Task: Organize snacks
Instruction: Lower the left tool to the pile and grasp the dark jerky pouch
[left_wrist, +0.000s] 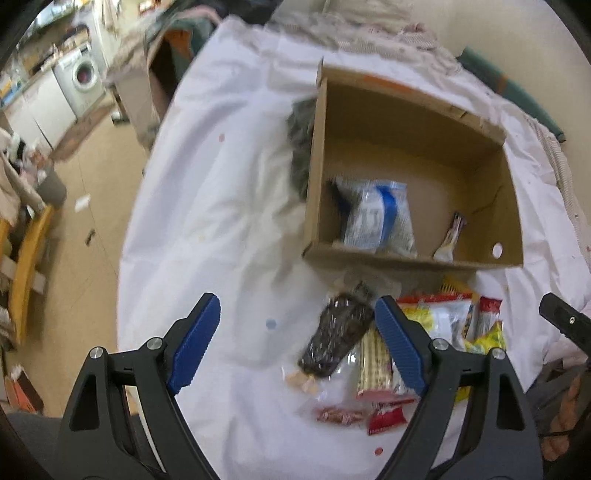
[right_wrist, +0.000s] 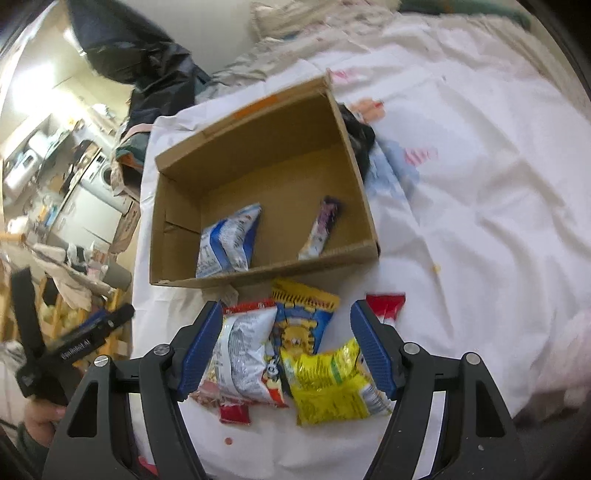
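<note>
An open cardboard box sits on a white cloth. Inside lie a blue-and-white bag and a slim wrapped bar. A pile of snacks lies in front of it. My left gripper hangs open over the pile's left edge, a dark speckled packet beside its right finger. My right gripper is open above a white-and-red bag, a yellow-and-blue bag and a yellow-green bag. Neither holds anything.
A black crumpled bag lies against the box's outer wall. A red packet lies by my right finger. The cloth's edge drops to the floor on the left. A hand grips the left tool.
</note>
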